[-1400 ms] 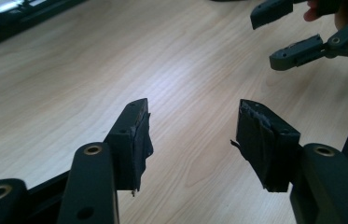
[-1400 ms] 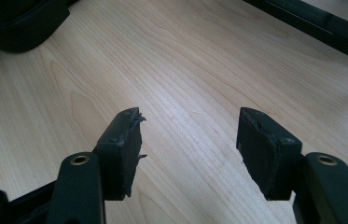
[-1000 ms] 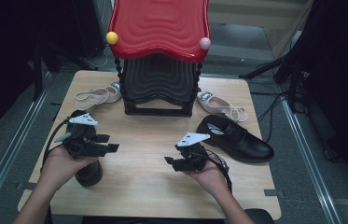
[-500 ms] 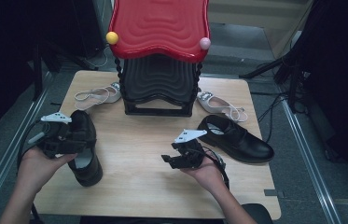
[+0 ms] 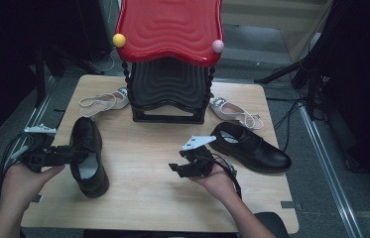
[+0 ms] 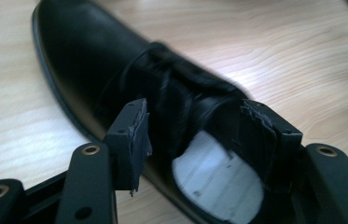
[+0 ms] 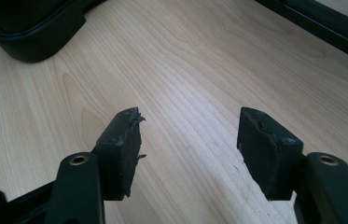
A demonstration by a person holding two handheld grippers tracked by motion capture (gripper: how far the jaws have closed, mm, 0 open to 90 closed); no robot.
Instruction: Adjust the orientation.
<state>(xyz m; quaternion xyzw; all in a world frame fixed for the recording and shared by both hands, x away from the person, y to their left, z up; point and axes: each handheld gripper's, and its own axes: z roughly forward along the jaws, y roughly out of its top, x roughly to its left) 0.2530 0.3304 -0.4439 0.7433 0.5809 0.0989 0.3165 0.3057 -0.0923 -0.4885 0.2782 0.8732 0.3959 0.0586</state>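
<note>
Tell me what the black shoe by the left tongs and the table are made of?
The black shoe looks like smooth leather or imitation leather: it has a soft sheen and creases near the opening, and I can't tell which from here. The table looks like light wood or a wood-look laminate, with matte grain lines running across it.

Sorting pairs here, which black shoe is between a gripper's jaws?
The black shoe at the table's left; the left gripper straddles its opening. The other black shoe lies untouched at right.
</note>
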